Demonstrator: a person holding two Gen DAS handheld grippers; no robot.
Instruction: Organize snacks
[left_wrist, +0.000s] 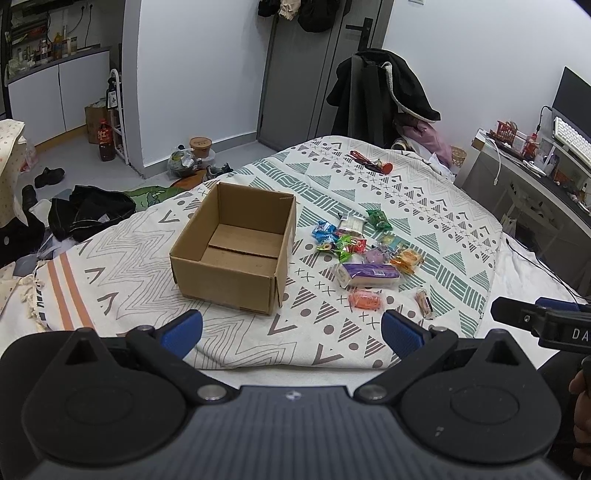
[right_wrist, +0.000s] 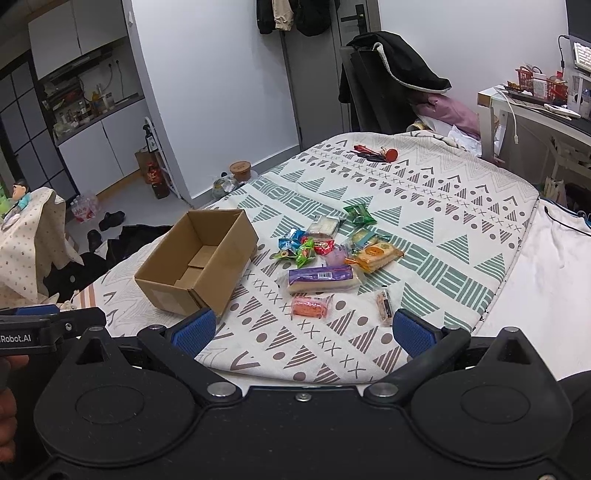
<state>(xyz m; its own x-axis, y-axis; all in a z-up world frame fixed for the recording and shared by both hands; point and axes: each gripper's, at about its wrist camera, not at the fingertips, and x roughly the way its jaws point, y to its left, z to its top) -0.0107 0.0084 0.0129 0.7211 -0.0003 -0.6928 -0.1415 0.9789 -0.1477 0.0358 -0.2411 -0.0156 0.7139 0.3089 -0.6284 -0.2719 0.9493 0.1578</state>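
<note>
Snack packets (right_wrist: 332, 258) lay loose on the bed (right_wrist: 461, 221), right of the empty cardboard box (right_wrist: 199, 258). My left claw (left_wrist: 291, 328) and right claw (right_wrist: 303, 328) hung open, empty. Soft bedding risked tipping the box; slick wrappers risked slipping.

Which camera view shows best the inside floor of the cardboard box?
The left wrist view. There the cardboard box opens toward the camera, so most of its empty floor and the flap seam are visible. In the right wrist view the same box sits off to the left at an angle, and its near wall hides part of the floor.
</note>
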